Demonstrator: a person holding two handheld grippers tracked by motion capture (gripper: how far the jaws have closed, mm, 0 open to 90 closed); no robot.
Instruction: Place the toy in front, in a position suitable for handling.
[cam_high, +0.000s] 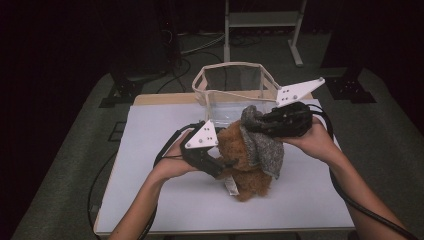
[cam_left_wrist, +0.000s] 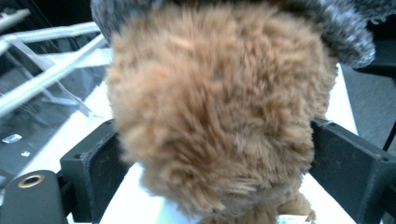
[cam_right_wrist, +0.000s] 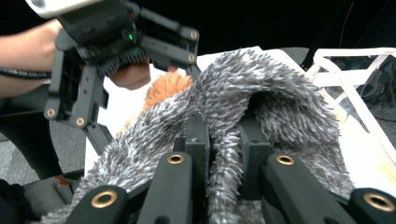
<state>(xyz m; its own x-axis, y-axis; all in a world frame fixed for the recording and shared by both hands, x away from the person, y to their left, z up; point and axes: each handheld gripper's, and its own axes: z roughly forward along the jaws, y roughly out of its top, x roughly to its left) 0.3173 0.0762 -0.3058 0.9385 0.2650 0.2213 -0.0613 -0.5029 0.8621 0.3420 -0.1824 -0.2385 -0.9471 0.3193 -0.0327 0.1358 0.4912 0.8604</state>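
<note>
Brown fuzzy plush teddy bear (cam_high: 245, 160) is sitting near the middle of the white counter (cam_high: 165, 200), just in front of the clear plastic basket with cream-coloured rim straps (cam_high: 231, 80), which is standing at the counter's far edge.

Left gripper (cam_high: 220, 167) is coming in from the bear's left side, left hand (cam_high: 172, 162) wrapped around its body, white three-cornered plate on top. In the left gripper view its two black jaws are standing wide on either side of the bear's (cam_left_wrist: 219, 107) furry body, pressing into the fur on both sides: they are gripping the bear. White counter is showing under the toy, basket (cam_left_wrist: 51, 70) off to the left in that view.

Right gripper (cam_high: 260, 122) is reaching in from the right at the bear's top, right hand (cam_high: 315, 140) holding it from below. It is pinching a grey speckled fuzzy knit cloth (cam_high: 260, 142) that is draping over the bear's upper right side and hanging down its flank. In the right gripper view the jaws are nearly together with a fold of the grey cloth (cam_right_wrist: 261, 98) clamped between them, rest of the cloth bunching around and over them. Orange-brown fur (cam_right_wrist: 166, 86) is poking out past the cloth, with the left gripper (cam_right_wrist: 100, 135) beyond it and the basket (cam_right_wrist: 355, 70) at the right.

Black cables are trailing from both grippers off the counter's near edge.
</note>
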